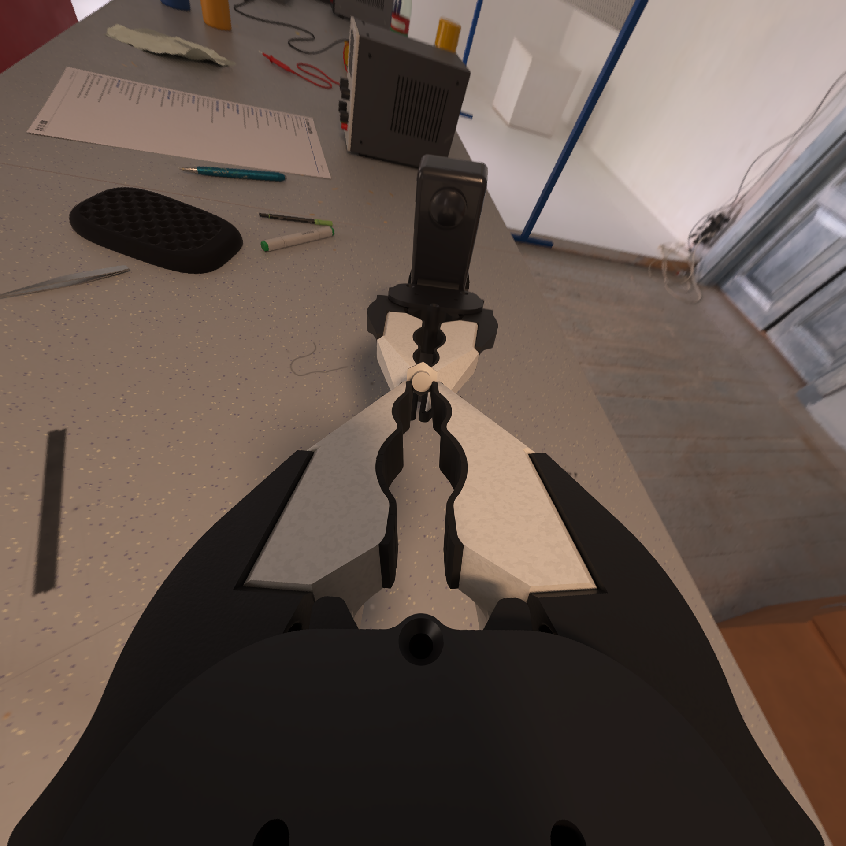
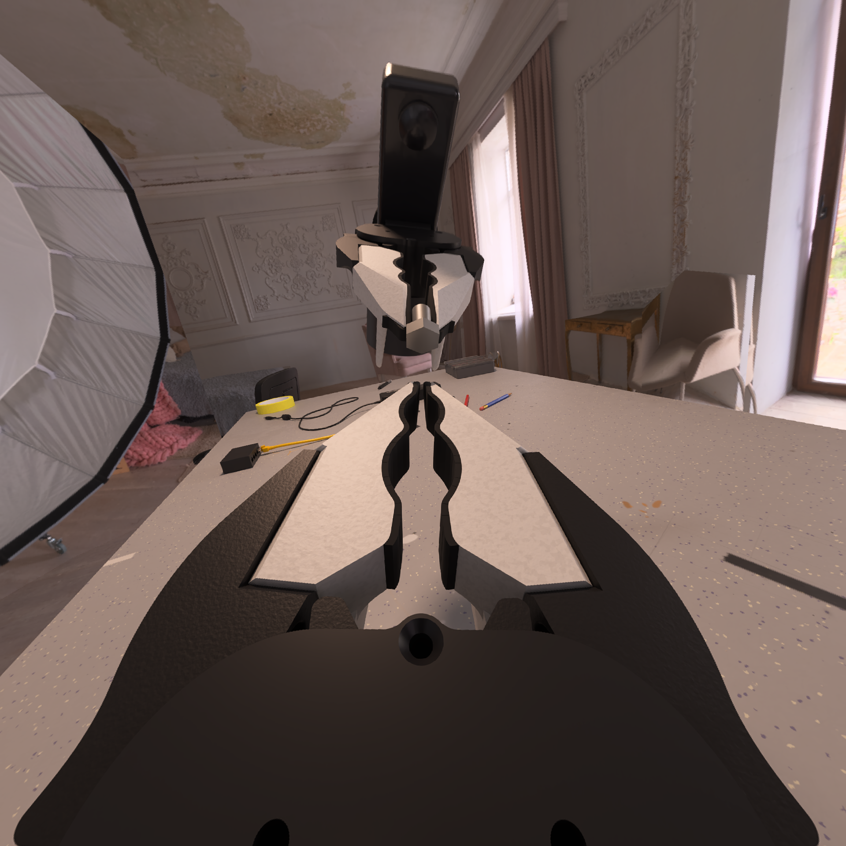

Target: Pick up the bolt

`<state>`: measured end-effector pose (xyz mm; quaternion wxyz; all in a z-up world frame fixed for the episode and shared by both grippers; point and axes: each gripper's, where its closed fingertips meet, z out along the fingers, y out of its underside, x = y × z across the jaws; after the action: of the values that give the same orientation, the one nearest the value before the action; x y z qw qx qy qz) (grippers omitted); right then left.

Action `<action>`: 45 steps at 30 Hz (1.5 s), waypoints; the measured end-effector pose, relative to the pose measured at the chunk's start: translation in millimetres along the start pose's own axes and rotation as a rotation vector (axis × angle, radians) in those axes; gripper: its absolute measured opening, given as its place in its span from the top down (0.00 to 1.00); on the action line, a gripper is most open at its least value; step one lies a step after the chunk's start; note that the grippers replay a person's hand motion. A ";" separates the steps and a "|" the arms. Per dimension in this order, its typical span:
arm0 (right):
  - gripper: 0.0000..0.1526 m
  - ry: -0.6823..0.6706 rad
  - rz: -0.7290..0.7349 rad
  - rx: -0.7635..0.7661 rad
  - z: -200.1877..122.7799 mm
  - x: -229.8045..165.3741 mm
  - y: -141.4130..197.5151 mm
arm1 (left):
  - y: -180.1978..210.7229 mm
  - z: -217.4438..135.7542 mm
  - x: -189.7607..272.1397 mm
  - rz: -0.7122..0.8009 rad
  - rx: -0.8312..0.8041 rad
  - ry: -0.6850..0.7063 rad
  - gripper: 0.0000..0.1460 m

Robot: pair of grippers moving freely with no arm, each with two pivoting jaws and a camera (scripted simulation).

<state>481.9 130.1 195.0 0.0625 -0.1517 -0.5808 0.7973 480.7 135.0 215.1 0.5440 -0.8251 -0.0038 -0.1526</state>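
The bolt (image 1: pixel 420 381) is pale metal with a hex head. In the left wrist view it sits end-on between the tips of my left gripper (image 1: pixel 420 390), which is shut on it above the grey speckled table (image 1: pixel 183 412). My right gripper (image 1: pixel 425 361) faces it just beyond, close to the bolt. In the right wrist view my right gripper (image 2: pixel 421 387) is shut and empty. Ahead of it and higher, the left gripper (image 2: pixel 419 320) holds the bolt (image 2: pixel 423 338) head forward, clear of the table (image 2: pixel 641 458).
Left of the grippers lie a black perforated pad (image 1: pixel 155 231), a green marker (image 1: pixel 297 238), a teal pen (image 1: pixel 235 174) and a printed sheet (image 1: pixel 178 121). A dark power supply box (image 1: pixel 403 98) stands behind. A yellow tape roll (image 2: pixel 274 405) and a large softbox (image 2: pixel 68 320) show at left.
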 end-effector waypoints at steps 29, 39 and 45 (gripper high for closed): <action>0.99 -0.014 -0.077 -0.093 3.4 -3.3 15.0 | 18.0 0.5 4.1 0.187 -0.202 -0.039 0.95; 0.99 -0.021 -0.100 -0.127 5.5 -4.3 21.7 | 26.5 -3.2 3.2 0.231 -0.204 -0.058 0.95; 0.99 -0.025 -0.094 -0.108 5.2 -5.3 19.3 | 24.2 -2.5 5.0 0.142 -0.092 -0.007 0.95</action>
<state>486.8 117.9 179.1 0.0842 -0.1177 -0.6301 0.7629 489.1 122.1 195.5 0.5151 -0.8478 0.0597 -0.1108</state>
